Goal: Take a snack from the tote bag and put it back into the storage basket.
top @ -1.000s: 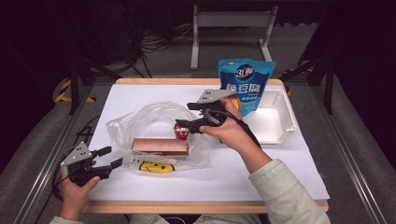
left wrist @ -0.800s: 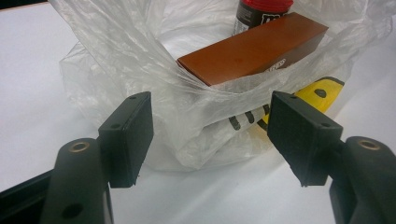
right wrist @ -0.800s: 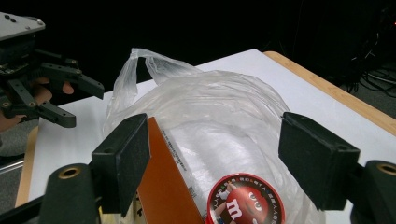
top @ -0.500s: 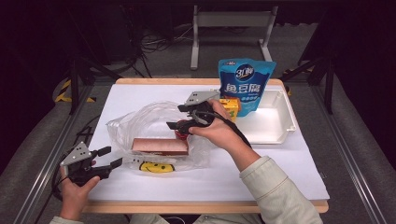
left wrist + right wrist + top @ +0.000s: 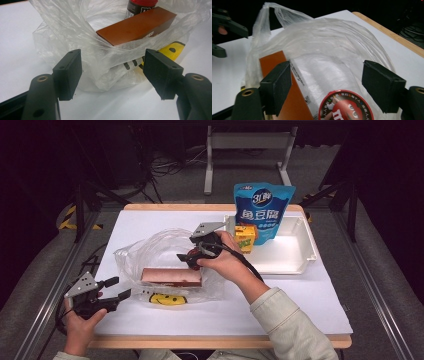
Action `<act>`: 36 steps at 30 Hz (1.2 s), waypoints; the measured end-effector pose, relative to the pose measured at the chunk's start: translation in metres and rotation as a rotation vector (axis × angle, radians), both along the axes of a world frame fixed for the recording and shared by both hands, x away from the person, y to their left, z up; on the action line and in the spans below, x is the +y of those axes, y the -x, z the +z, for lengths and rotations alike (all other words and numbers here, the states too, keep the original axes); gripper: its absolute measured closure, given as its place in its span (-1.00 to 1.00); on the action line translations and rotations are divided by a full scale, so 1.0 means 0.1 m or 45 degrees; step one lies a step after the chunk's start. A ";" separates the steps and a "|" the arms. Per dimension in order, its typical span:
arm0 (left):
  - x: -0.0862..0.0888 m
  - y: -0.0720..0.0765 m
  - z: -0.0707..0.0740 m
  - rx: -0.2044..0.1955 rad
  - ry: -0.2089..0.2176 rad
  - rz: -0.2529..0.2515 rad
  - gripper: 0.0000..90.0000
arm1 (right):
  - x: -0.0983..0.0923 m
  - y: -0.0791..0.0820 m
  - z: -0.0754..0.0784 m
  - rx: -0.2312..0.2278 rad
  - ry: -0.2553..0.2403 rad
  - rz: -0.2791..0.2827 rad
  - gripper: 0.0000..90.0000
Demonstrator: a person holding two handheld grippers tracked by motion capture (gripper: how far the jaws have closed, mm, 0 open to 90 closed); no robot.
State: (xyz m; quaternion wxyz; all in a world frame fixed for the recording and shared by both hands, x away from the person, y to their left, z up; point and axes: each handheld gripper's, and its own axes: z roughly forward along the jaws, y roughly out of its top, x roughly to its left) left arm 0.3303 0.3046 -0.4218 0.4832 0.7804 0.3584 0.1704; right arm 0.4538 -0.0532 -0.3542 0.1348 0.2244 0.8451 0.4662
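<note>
Inside the clear bag point(image 5: 165, 265), mid-worktop, the red-lidded tub point(image 5: 345, 106) sits beside the brown box point(image 5: 171, 276), apparently just released by the open right hand-held gripper point(image 5: 192, 256); next, withdraw. Left hand-held gripper point(image 5: 117, 288) open too.

Lab-like recording setup, white table point(image 5: 300, 300) in metal rail frame point(image 5: 380, 285), cables point(image 5: 170, 167) on dark floor

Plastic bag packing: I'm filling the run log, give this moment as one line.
stage: packing | right gripper: open, over red-lidded can in plastic bag | left gripper: open, at bag edge | brown box: inside bag
</note>
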 end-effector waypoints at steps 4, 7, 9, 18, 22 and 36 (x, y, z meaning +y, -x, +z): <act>0.00 0.00 0.00 -0.003 -0.003 0.001 -0.29 | -0.01 -0.03 -0.08 0.004 0.024 -0.022 -0.47; 0.00 0.00 0.00 0.000 -0.008 -0.001 -0.29 | -0.01 -0.05 -0.14 0.016 0.046 -0.041 -0.48; 0.00 0.00 0.00 -0.001 -0.009 -0.001 -0.29 | -0.01 -0.06 -0.18 0.018 0.058 -0.050 -0.49; 0.00 0.00 0.00 -0.005 0.002 0.002 -0.29 | -0.03 -0.10 -0.31 0.040 0.090 -0.094 -0.53; 0.00 0.00 0.00 -0.005 0.000 0.001 -0.29 | -0.04 -0.11 -0.35 0.048 0.100 -0.103 -0.53; 0.00 0.00 0.00 -0.004 -0.003 0.003 -0.30 | -0.06 -0.15 -0.50 0.107 0.153 -0.137 -0.48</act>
